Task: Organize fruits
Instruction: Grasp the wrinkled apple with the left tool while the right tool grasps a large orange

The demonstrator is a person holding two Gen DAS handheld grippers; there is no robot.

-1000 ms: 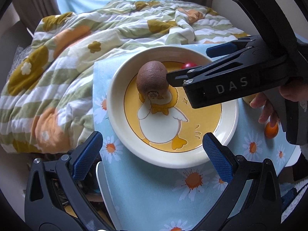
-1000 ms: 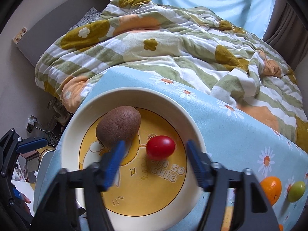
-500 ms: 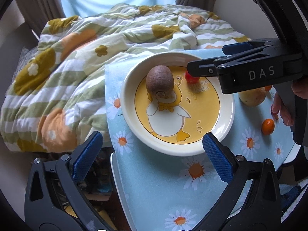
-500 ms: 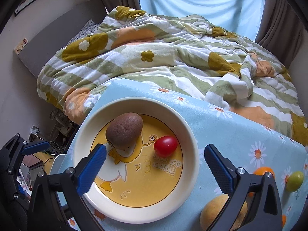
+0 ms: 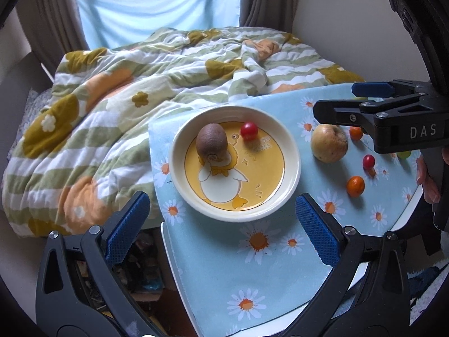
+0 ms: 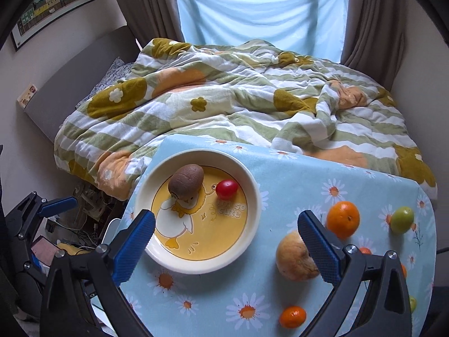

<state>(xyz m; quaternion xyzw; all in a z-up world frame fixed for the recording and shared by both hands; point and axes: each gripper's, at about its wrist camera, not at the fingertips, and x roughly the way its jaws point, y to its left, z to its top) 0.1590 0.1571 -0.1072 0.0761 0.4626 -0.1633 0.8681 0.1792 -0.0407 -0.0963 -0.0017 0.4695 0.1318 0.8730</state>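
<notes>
A cream plate [image 5: 291,151] [image 6: 254,196] with a yellow duck print holds a brown kiwi [image 5: 211,141] [image 6: 186,180] and a red cherry tomato [image 5: 249,131] [image 6: 226,189]. A yellowish apple [image 5: 329,143] [image 6: 293,258], oranges [image 6: 343,219] [image 6: 292,316] [image 5: 355,186], a second red tomato [image 5: 368,161] and a green fruit [image 6: 401,220] lie on the daisy cloth to the right. My left gripper [image 5: 224,231] is open and empty, near the plate's front edge. My right gripper [image 6: 226,238] is open and empty above the plate and apple.
The table [image 5: 252,275] has a light blue daisy cloth and ends at the left and front. A bed with a striped flower quilt [image 6: 224,106] lies behind it. Cluttered floor shows at the lower left [image 6: 70,238]. The right gripper's body [image 5: 393,120] hangs over the fruits in the left wrist view.
Both grippers have pulled back and up from the plate. The right gripper has let go of the red tomato, which stays in the plate, and its jaws have opened wider.
</notes>
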